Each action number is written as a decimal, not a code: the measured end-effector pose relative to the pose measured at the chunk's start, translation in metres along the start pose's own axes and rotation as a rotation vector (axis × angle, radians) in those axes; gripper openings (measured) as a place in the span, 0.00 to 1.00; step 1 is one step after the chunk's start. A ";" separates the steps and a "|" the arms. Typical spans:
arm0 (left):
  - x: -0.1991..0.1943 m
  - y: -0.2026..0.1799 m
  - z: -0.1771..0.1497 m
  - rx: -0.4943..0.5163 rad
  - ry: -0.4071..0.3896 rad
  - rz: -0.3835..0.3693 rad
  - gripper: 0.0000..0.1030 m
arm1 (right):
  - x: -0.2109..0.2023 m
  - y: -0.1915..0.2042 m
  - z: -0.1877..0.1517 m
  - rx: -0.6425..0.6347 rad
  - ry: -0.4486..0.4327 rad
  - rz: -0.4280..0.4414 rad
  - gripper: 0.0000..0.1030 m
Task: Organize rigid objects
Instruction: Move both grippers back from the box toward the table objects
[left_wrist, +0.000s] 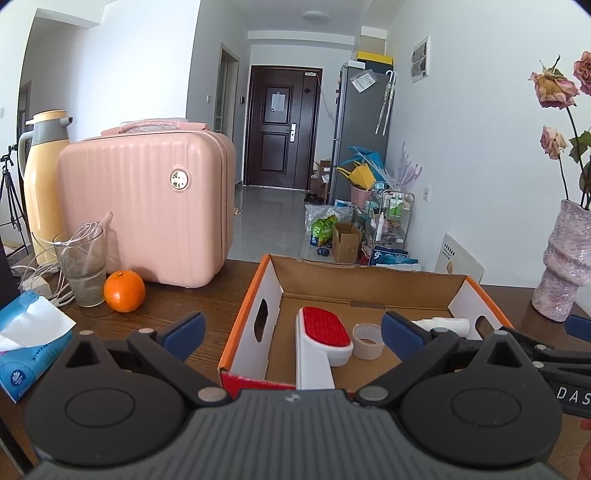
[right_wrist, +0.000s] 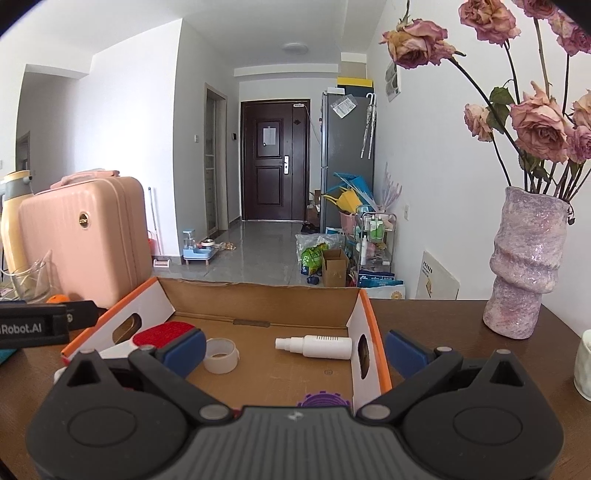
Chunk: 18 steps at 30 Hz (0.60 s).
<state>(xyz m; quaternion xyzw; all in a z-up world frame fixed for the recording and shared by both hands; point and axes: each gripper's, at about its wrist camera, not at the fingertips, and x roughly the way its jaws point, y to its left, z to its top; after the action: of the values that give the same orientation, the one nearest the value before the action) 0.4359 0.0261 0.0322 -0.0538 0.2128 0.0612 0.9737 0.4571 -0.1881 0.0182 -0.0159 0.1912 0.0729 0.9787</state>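
Left to right in the cardboard box (right_wrist: 258, 295): lint brush (left_wrist: 325, 332), tape roll (right_wrist: 220, 355), spray bottle (right_wrist: 317, 346). Left gripper (left_wrist: 291, 328) and right gripper (right_wrist: 295, 349) hover released, empty. Any further pick should descend vertically, clearing the box walls.

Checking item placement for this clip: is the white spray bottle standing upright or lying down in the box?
Lying down. The white spray bottle rests on its side on the cardboard box floor, nozzle pointing toward the tape roll.
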 end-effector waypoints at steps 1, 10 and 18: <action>-0.003 0.000 -0.001 -0.002 -0.001 0.000 1.00 | -0.004 0.001 -0.002 0.000 -0.005 0.000 1.00; -0.025 0.009 -0.020 0.010 0.011 0.003 1.00 | -0.032 0.001 -0.021 -0.011 -0.011 0.008 0.99; -0.044 0.016 -0.033 0.012 0.013 -0.001 1.00 | -0.056 0.000 -0.037 -0.020 0.000 0.016 0.99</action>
<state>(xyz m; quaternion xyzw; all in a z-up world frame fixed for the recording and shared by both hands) 0.3805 0.0329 0.0195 -0.0484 0.2197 0.0590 0.9726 0.3926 -0.1975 0.0052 -0.0241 0.1904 0.0827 0.9779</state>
